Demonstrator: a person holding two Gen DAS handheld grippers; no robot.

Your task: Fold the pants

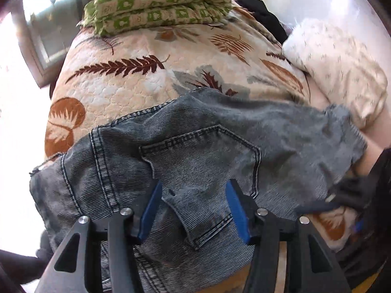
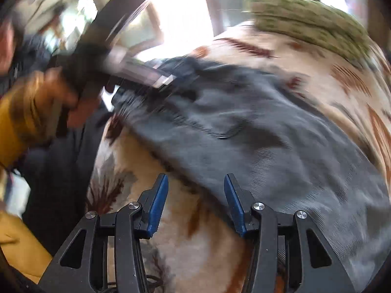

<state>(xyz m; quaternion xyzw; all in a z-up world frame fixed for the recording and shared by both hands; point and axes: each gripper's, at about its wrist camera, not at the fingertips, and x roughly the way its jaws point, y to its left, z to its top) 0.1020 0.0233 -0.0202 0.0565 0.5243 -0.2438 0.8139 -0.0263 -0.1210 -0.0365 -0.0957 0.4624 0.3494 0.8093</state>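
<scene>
Your left gripper (image 1: 194, 210) hovers just above a pair of grey denim pants (image 1: 195, 151), its blue-padded fingers (image 1: 151, 210) spread apart and holding nothing. The pants lie spread across a bed covered by a cream quilt (image 1: 136, 85) printed with brown and grey leaves. From the left wrist view, a back pocket (image 1: 207, 156) faces up, directly ahead of the gap between the fingers, and a loose flap of denim lies in that gap. The pants stretch from the left edge of the quilt toward the right, where the fabric bunches up near a pale pillow (image 1: 342, 68). A folded green and cream blanket (image 1: 158, 2) sits at the far end of the bed, well apart from the pants.

Your right gripper (image 2: 196, 200) is also spread wide and grasps nothing. In its blurred view, it sits over bare quilt (image 2: 185, 244), with the near edge of the pants (image 2: 268, 141) just beside its right finger (image 2: 233, 202). The left gripper (image 2: 156, 78) appears at the far end of the pants, held in your hand (image 2: 63, 92); whether it touches the cloth there is too blurred to tell.
</scene>
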